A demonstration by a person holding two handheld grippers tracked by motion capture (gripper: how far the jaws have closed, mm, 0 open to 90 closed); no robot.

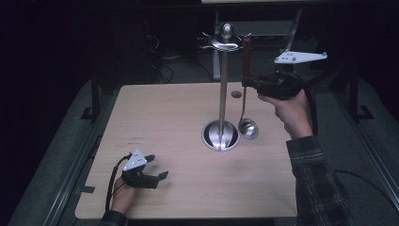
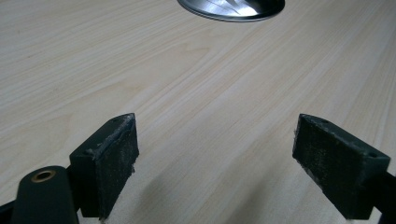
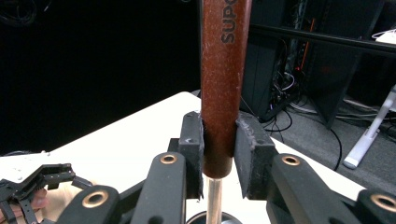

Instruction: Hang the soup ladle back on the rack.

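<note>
Now right tool (image 3: 219, 156) clamps ladle (image 1: 245, 89) handle upright; left tool (image 2: 217, 163) agape above table (image 1: 179, 188).

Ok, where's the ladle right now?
In the high view the ladle hangs upright in the right tongs, just right of the stand's pole, its bowl beside the round base.

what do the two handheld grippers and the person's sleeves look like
Both grippers are black, with two blocky jaws. The left gripper carries a grey three-cornered plate and trails a black cable. Its worn, scuffed pads sit beside a brass-coloured ring. The right gripper has a larger pale plate with dark dots and a black cable; brass-coloured rings mark its linkage. The right sleeve is dark plaid.
</note>
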